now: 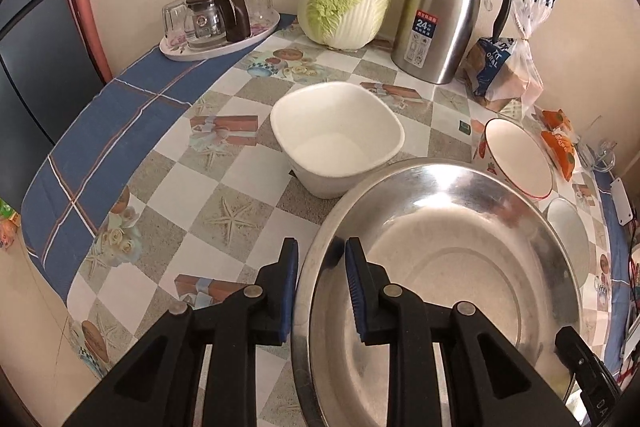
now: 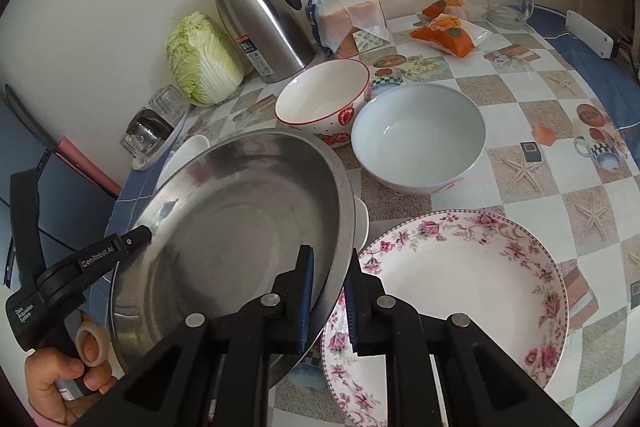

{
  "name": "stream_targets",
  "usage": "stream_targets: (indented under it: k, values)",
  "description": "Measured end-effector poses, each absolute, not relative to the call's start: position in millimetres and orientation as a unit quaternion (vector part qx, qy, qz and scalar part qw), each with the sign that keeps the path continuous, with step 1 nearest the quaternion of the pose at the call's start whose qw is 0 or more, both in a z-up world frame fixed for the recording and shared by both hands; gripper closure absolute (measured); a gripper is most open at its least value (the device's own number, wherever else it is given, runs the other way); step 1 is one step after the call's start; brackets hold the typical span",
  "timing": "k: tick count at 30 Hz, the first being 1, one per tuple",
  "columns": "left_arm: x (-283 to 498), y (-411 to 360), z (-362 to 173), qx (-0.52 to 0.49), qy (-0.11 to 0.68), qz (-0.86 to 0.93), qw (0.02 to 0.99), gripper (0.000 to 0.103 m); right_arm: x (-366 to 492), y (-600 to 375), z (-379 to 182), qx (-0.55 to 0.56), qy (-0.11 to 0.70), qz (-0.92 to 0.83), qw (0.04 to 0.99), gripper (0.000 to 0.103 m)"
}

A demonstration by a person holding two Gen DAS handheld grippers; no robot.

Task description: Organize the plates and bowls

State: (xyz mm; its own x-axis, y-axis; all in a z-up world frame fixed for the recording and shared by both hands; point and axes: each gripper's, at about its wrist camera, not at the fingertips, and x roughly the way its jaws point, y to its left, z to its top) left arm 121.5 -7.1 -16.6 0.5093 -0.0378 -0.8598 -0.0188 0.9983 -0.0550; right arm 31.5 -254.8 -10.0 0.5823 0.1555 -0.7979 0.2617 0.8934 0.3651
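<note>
I hold both claws angled steeply down over the tabletop (image 1: 224, 187), each clenched on the rim of the steel basin (image 1: 440, 267). My left claw (image 1: 320, 259) pinches its left rim; my right claw (image 2: 330, 267) pinches the opposite rim, and my hand (image 2: 60, 383) grips the other tool's handle. The basin is round, shiny and shallow, mouth up and tilted, lifted above the tabletop's near edge. Beyond it stands a white square bowl (image 1: 336, 135); toward the far edge sit a red-rimmed bowl (image 2: 322, 95) and a plain white bowl (image 2: 418, 135), touching. A floral plate (image 2: 460, 291) lies just beside the basin, near the front edge.
</note>
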Motion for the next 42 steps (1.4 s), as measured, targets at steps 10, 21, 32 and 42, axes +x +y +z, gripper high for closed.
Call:
stream_targets:
  k: [10,21,32,42]
  values:
    - [128.6,-10.4,-27.6,-0.027,0.499,-0.006,0.866,0.078,43.5,-253.2,-29.2,0.209,0.480,-0.040,0.851,0.087]
    - [133.0,-12.8,-27.5,-0.022,0.477,-0.021,0.879,0.078,49.8,-257.9,-37.3,0.215,0.479,-0.044,0.850,0.087]
    - [137.2,-14.1,-34.2,-0.028,0.476,-0.020,0.879,0.078,53.3,-256.4,-37.2,0.203,0.477,-0.052,0.854,0.087]
    - [138.5,-16.4,-37.9,-0.022,0.479,-0.018,0.877,0.078,56.0,-254.6,-39.7,0.192,0.482,-0.059,0.853,0.087]
